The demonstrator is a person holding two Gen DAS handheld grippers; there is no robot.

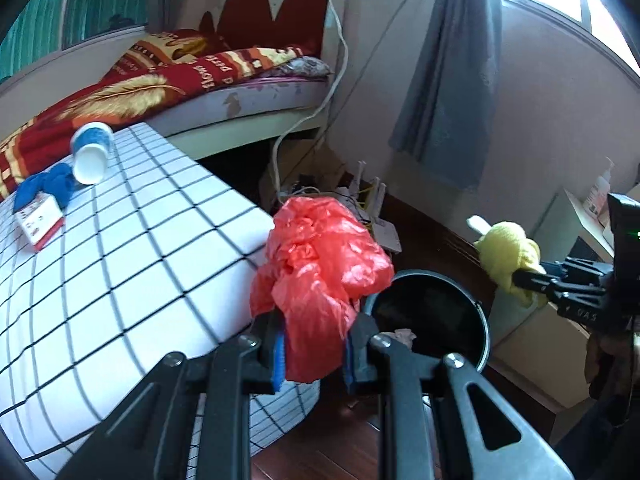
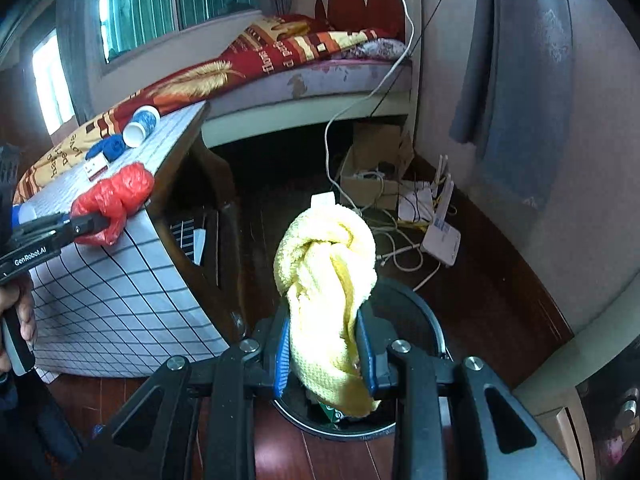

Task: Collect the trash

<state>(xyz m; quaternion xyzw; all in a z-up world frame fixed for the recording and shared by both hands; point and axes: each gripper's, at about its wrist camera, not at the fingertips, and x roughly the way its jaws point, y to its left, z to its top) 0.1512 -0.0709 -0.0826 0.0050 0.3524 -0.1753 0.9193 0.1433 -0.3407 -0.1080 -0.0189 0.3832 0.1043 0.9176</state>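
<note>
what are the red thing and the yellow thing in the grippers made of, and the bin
Red bag: thin plastic film, by its glossy, crinkled, slightly see-through folds.
Yellow cloth: soft looped fabric, probably terry or microfibre, matte and fuzzy, with a sewn white tag.
Bin: dark, smooth round rim with a sheen; hard plastic or coated metal, which one is unclear.

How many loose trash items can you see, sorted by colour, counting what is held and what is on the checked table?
Red: 1, plastic bag
Yellow: 1, knotted cloth
Blue: 1, crumpled cloth
Blue and white: 1, paper cup
Red and white: 1, small box
Total: 5
</note>
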